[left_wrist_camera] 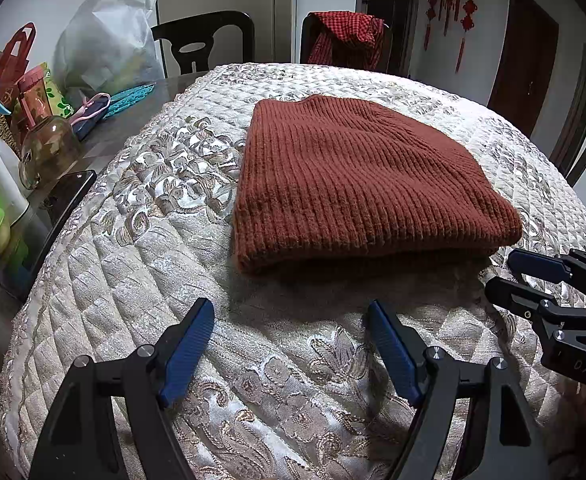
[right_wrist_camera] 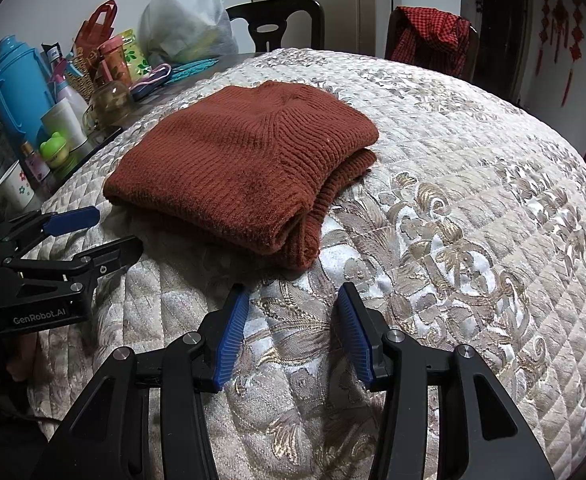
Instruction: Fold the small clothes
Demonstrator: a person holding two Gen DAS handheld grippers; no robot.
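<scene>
One rust-brown knitted sweater is lying folded into a thick rectangle on the quilted cover that is draping the counter. Its long axis is running from my near right toward the far left in the right wrist view, with the layered fold edges facing me. I am holding my left gripper just short of its near edge, jaws standing wide with nothing between them. My right gripper is hovering near the sweater's front corner, jaws parted more narrowly and also gripping nothing. Beyond the quilt's left edge, a blue thermos, cups and a white bag are crowding the counter.
</scene>
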